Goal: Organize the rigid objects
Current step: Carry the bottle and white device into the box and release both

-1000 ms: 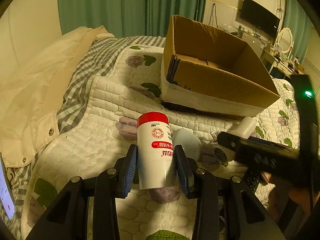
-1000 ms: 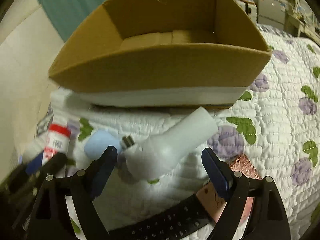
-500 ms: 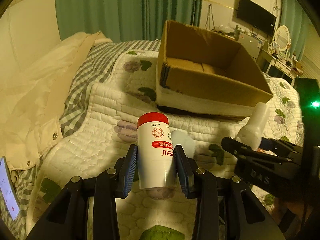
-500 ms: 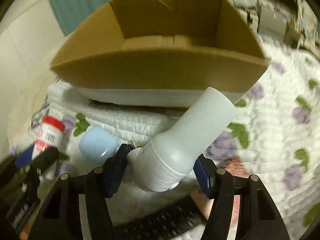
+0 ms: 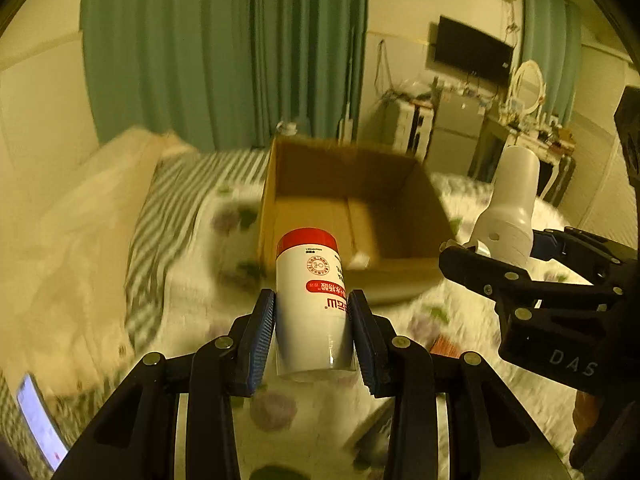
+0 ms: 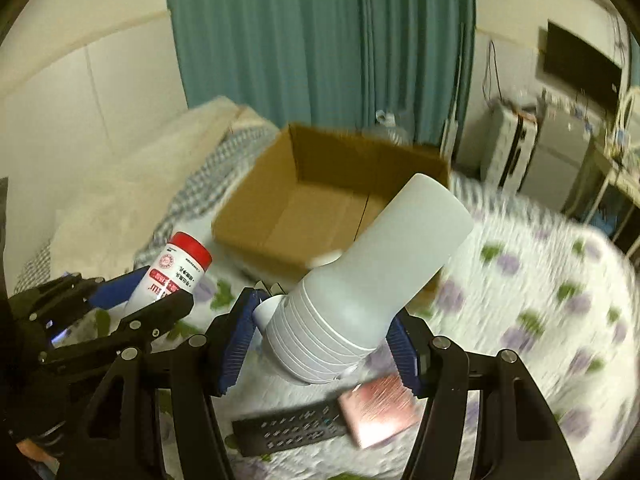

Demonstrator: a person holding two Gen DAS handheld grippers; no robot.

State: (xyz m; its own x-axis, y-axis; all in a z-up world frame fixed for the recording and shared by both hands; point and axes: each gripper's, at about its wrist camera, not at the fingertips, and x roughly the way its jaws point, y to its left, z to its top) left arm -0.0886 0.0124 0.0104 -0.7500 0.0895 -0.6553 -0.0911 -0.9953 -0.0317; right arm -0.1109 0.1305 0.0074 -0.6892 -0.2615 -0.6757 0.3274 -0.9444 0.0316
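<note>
My left gripper (image 5: pixel 312 332) is shut on a white bottle with a red cap (image 5: pixel 311 300), held upright above the quilt; it also shows in the right wrist view (image 6: pixel 176 272). My right gripper (image 6: pixel 320 340) is shut on a white hair dryer (image 6: pixel 368 284), lifted off the bed; in the left wrist view the hair dryer (image 5: pixel 508 208) is at the right. An open cardboard box (image 5: pixel 352 216) lies ahead on the bed, also in the right wrist view (image 6: pixel 316 204). Both held objects are in front of the box, above the bed.
A black remote control (image 6: pixel 288 432) and a pink card-like object (image 6: pixel 380 408) lie on the floral quilt (image 6: pixel 540 300) below my right gripper. A phone (image 5: pixel 40 420) lies at the left. Green curtains (image 5: pixel 224 52), a TV and a dresser stand behind the bed.
My right gripper closed on the hair dryer and lifted it. Both grippers have risen from the quilt with their objects, and the box now shows from higher up.
</note>
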